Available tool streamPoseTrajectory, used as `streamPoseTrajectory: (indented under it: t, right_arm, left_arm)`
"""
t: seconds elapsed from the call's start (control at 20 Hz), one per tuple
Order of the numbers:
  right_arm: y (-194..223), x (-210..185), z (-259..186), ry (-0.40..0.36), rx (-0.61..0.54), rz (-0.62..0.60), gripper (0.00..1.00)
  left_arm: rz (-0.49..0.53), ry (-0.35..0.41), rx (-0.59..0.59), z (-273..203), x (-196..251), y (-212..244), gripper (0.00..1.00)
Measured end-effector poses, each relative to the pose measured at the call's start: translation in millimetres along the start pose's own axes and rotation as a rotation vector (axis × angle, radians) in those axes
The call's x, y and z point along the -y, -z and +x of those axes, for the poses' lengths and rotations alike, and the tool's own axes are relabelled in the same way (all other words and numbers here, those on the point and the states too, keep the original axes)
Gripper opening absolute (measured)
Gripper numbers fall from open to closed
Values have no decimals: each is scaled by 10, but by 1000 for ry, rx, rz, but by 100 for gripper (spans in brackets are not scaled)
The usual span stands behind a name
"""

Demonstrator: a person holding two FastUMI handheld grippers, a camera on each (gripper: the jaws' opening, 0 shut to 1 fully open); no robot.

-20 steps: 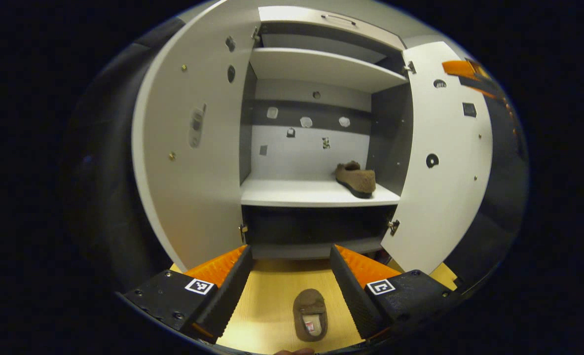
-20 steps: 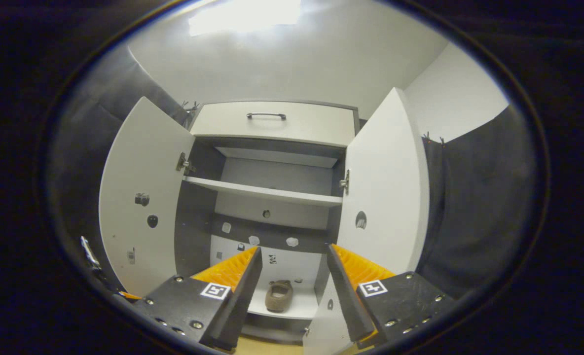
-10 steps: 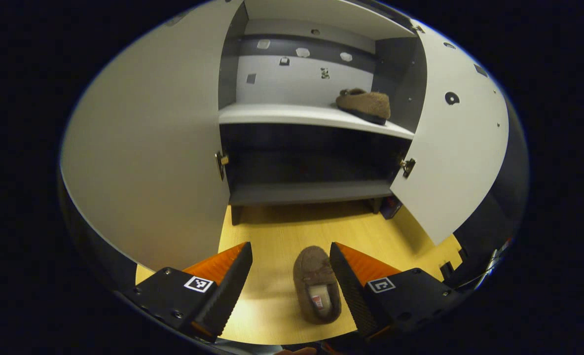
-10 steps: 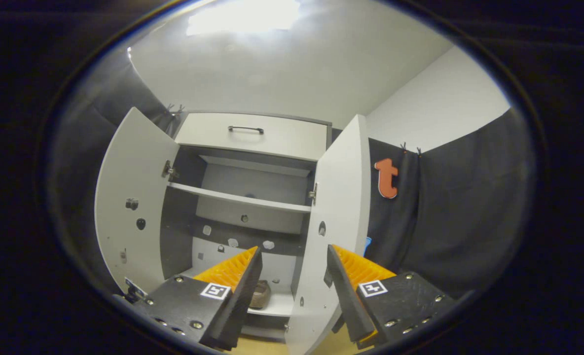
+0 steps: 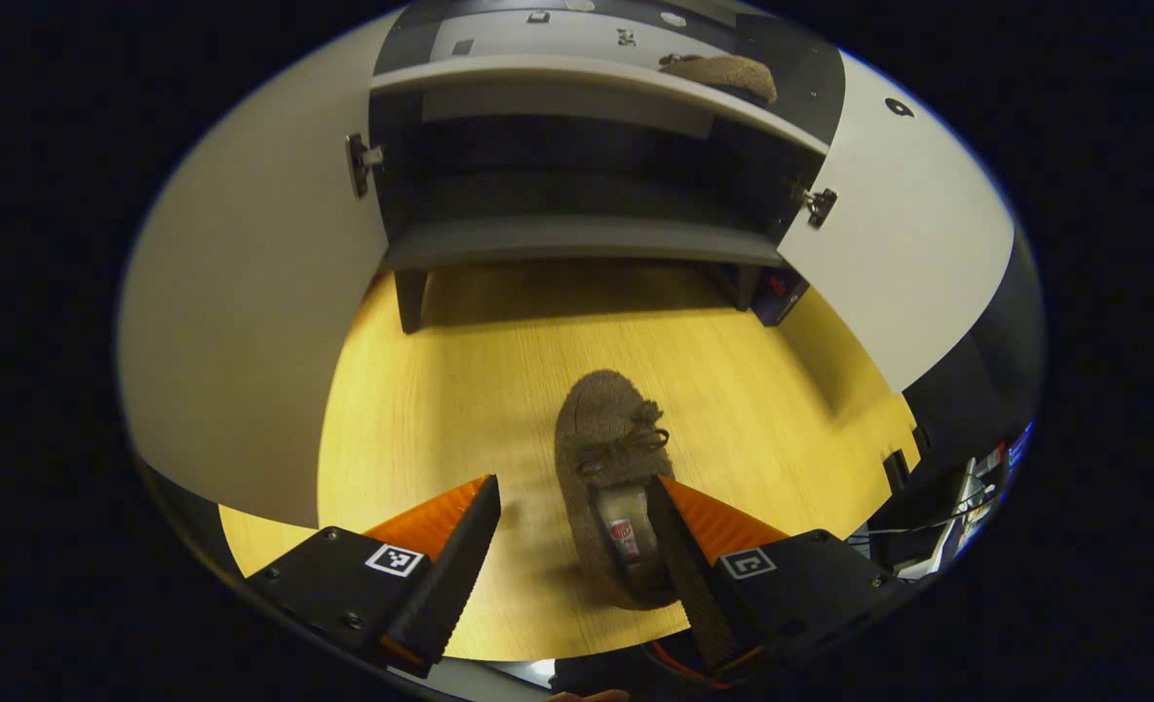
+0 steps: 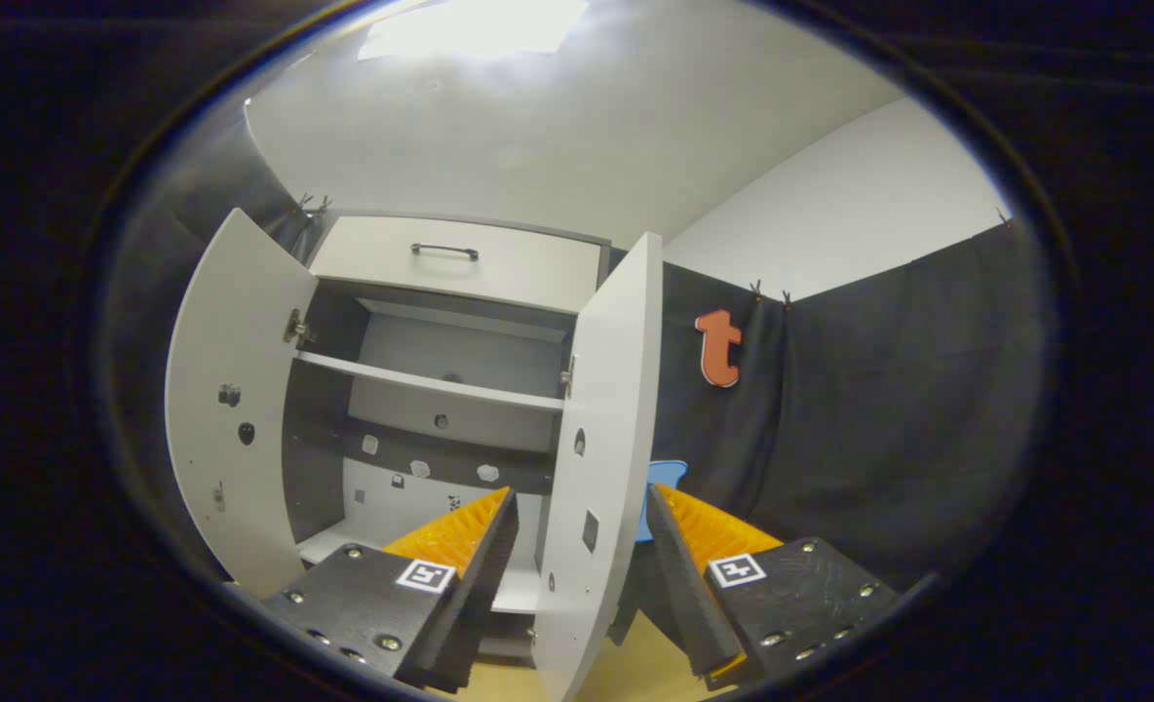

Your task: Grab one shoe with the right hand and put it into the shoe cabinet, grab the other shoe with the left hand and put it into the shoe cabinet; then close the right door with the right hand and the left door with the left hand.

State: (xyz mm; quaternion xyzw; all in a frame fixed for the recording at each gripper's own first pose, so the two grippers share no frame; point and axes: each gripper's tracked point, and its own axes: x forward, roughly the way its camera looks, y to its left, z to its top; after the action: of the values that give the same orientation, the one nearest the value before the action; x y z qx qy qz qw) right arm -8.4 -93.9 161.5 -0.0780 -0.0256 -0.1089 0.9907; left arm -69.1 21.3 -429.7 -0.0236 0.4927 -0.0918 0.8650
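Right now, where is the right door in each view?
Left gripper view: right door at the upper right, swung open, its inner face toward the camera.
Right gripper view: right door at the centre, open, seen nearly edge-on and running down to the bottom.
Shared landmark: left door, the wide white panel at the left in both views.
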Motion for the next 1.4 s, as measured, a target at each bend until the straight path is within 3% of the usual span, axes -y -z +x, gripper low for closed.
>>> streamPoseTrajectory:
  t: [0.35, 0.5, 0.55, 0.6, 0.85, 1.0, 1.1, 1.15, 1.2, 1.3, 1.4]
  right_arm:
    - [25, 396, -211, 110, -32, -28, 79]
    - [26, 523, -290, 151, -47, -50, 79]
    - [37, 539, -296, 159, -52, -52, 80]
    - [52, 559, -304, 164, -57, -53, 80]
    - [17, 635, -398, 187, -75, -78, 80]
    - [40, 602, -389, 185, -76, -79, 80]
    - [57, 580, -374, 181, -75, -78, 80]
    - [61, 570, -379, 179, -75, -80, 80]
    - [70, 570, -377, 178, -75, -84, 80]
    - [72, 548, -374, 172, -72, -91, 80]
    - [73, 549, -381, 169, -70, -100, 80]
  left_arm:
    - [-24, 8, -136, 483, -78, 303, 90]
    - [-61, 9, -172, 626, -119, 358, 83]
    - [-78, 12, -184, 654, -117, 380, 88]
    - [-95, 19, -194, 691, -117, 392, 80]
    - [-131, 73, -215, 786, -26, 423, 65]
    - [-180, 87, -224, 787, 14, 421, 31]
    - [-213, 84, -227, 785, 1, 416, 22]
    - [-228, 80, -222, 777, -15, 401, 23]
    - [-247, 75, -212, 799, -24, 387, 13]
    - [-265, 74, -211, 762, -18, 377, 2]
    - [-252, 63, -217, 743, -36, 394, 1]
